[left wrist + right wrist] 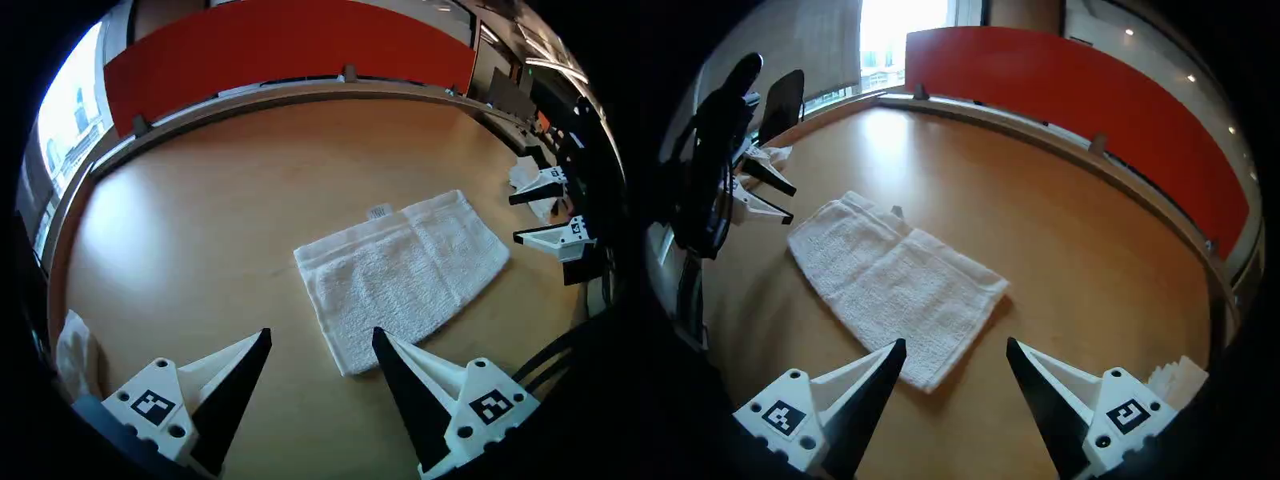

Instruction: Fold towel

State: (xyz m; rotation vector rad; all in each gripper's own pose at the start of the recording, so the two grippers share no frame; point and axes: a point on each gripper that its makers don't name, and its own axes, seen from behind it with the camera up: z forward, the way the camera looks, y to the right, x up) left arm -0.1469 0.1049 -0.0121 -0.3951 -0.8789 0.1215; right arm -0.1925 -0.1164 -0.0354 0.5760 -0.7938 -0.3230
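1. Towel point(404, 272) flat on worktop point(224, 200), centre-right of frame; looks folded once already.
2. Left hand-held gripper point(320, 332) wide open, empty, just short of near corner.
3. Right hand-held gripper point(955, 342) open too, empty, near opposite short end.
4. Probably best: pinch both corners of one short edge, all layers, lift low, lay onto far edge, square up before release.

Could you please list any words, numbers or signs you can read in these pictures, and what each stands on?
No text can be read.
tag at the edge of the towel: too small to read.
square markers on the left gripper and the right gripper: black-and-white patterns, no words or numbers.
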